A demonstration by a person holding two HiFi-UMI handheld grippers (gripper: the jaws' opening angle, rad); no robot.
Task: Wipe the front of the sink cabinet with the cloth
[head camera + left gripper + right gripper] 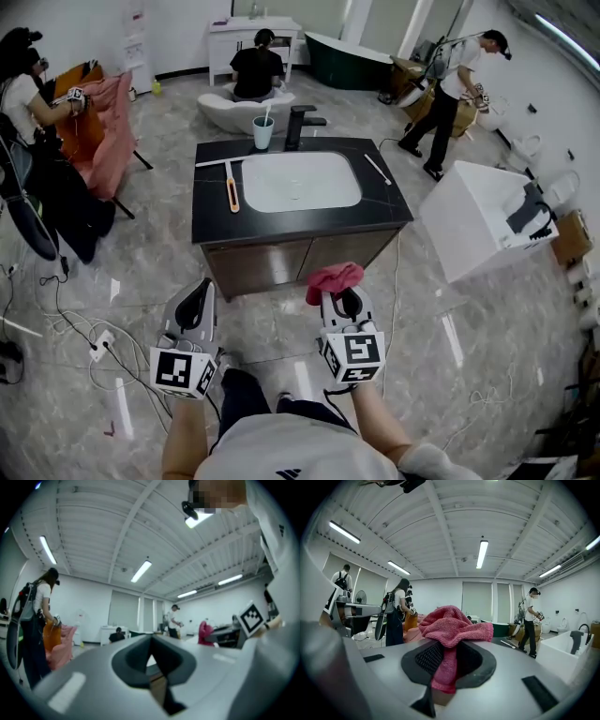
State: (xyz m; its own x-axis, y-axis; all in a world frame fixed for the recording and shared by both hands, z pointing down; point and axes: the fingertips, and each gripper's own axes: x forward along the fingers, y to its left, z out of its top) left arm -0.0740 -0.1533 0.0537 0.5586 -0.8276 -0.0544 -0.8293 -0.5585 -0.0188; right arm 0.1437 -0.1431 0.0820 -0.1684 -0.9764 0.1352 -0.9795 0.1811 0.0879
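The sink cabinet (298,255) stands ahead of me, with a black top, a white basin (298,182) and brown front doors. My right gripper (337,284) is shut on a red cloth (333,277), held just short of the cabinet's lower front, right of centre. In the right gripper view the cloth (452,630) bunches out above the closed jaws. My left gripper (199,298) hangs lower left of the cabinet front with its jaws together and nothing in them; in the left gripper view (151,660) the jaws meet in a narrow slit.
On the counter stand a cup with a toothbrush (263,131), a black tap (298,126) and an orange-handled tool (232,191). A white box unit (483,220) sits to the right. Cables and a power strip (98,345) lie on the floor left. People work at the back and left.
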